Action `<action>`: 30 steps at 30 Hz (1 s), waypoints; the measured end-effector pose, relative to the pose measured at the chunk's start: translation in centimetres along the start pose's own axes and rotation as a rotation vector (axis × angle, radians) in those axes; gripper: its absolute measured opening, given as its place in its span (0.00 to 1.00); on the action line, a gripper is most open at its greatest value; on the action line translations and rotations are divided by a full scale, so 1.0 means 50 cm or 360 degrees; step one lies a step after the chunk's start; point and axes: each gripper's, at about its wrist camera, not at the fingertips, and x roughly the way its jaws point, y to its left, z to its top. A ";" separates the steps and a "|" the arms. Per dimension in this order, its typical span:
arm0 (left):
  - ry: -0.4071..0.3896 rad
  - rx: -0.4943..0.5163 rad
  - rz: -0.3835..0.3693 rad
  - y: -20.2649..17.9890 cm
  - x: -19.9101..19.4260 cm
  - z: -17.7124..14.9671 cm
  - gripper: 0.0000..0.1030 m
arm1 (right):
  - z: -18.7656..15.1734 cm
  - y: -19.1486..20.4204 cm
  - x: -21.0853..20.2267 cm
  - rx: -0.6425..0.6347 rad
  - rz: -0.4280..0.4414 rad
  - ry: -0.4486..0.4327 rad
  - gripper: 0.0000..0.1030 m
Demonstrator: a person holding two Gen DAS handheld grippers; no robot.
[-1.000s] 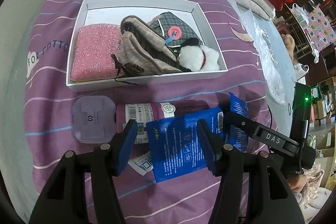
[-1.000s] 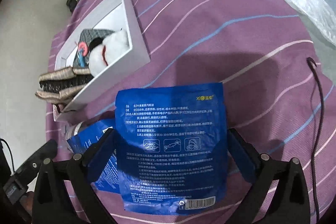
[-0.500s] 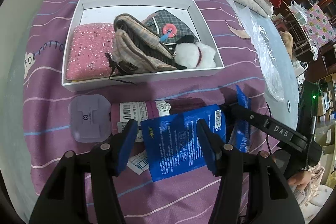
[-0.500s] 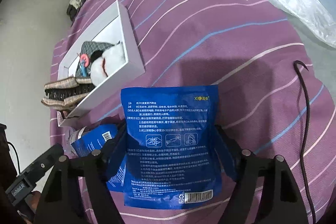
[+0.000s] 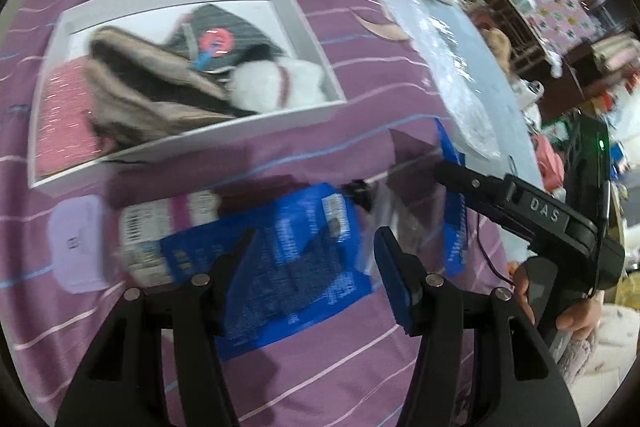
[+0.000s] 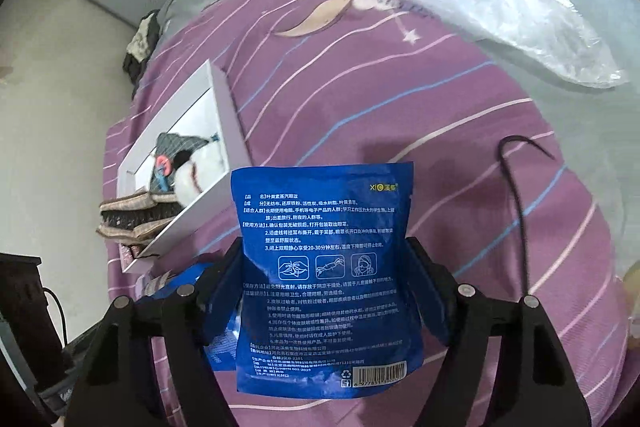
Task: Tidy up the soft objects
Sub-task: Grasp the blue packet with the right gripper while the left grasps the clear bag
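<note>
— Looking at the right gripper (image 6: 324,287), what had been changed? 
— A blue packet (image 6: 326,275) had been lifted clear of the purple bedspread (image 6: 440,115); a second before it was lower, nearer the cloth. The jaws were clamped on its two side edges. 
— And for the tidying? 
— It was judged ready to be carried to the white box (image 6: 230,131), where a plush toy (image 6: 200,171) and cloth pieces were already packed. 
— How was the packet turned? 
— It was held upright, its long axis running away from the camera, barcode end nearest. 
— The left gripper (image 5: 316,259)? 
— Its jaws were kept apart above a second blue packet (image 5: 292,263) lying flat near the box.
</note>
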 end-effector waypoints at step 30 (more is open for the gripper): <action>0.0128 0.0495 0.0226 -0.148 0.173 -0.024 0.02 | 0.007 -0.061 -0.029 0.0096 0.0060 -0.0053 0.74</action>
